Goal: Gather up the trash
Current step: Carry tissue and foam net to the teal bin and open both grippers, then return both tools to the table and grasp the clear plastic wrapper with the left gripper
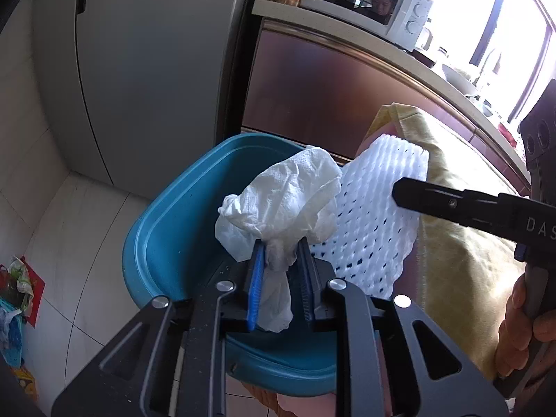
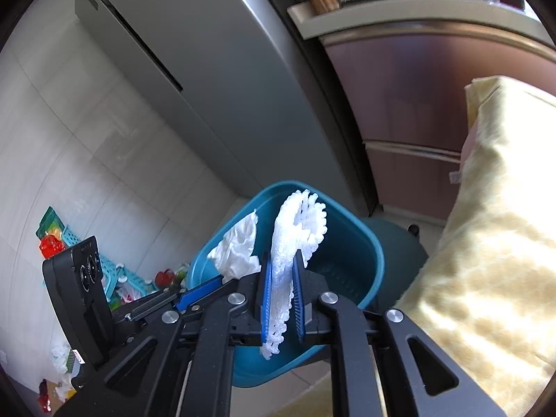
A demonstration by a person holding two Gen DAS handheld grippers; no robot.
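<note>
From the left wrist, the left claw [image 1: 278, 260] grips a crumpled tissue [image 1: 278, 201] between its blue pads, held over the open teal bin [image 1: 166, 229]. The bin stands on a pale tiled floor [image 1: 80, 243]. Behind the bin rises a grey fridge [image 1: 146, 69], and to the right of that a brown cabinet front [image 1: 312, 93] under a pale surface [image 1: 347, 29] that carries a white microwave [image 1: 399, 10]. Just right of the bin a table draped in yellow cloth [image 1: 462, 215] catches bright light from a window [image 1: 486, 7]. The right claw [image 1: 399, 194] reaches in from the right, pinching a white foam net [image 1: 375, 208] that hangs beside the tissue. A hand [image 1: 524, 326] holds its grip. Left of the bin, coloured clutter [image 1: 17, 299] lies on the floor. From the right wrist, the right claw [image 2: 283, 264] is clamped on the net [image 2: 295, 232], above the bin [image 2: 347, 264]. The left claw [image 2: 215, 281] comes in from the left with the tissue [image 2: 239, 250] over the bin's near rim. The fridge [image 2: 226, 80] and cabinet [image 2: 399, 104] stand behind the bin, the cloth [image 2: 486, 243] to its right, and toys and a teal basket [image 2: 76, 239] on the floor [image 2: 87, 139] to its left.
</note>
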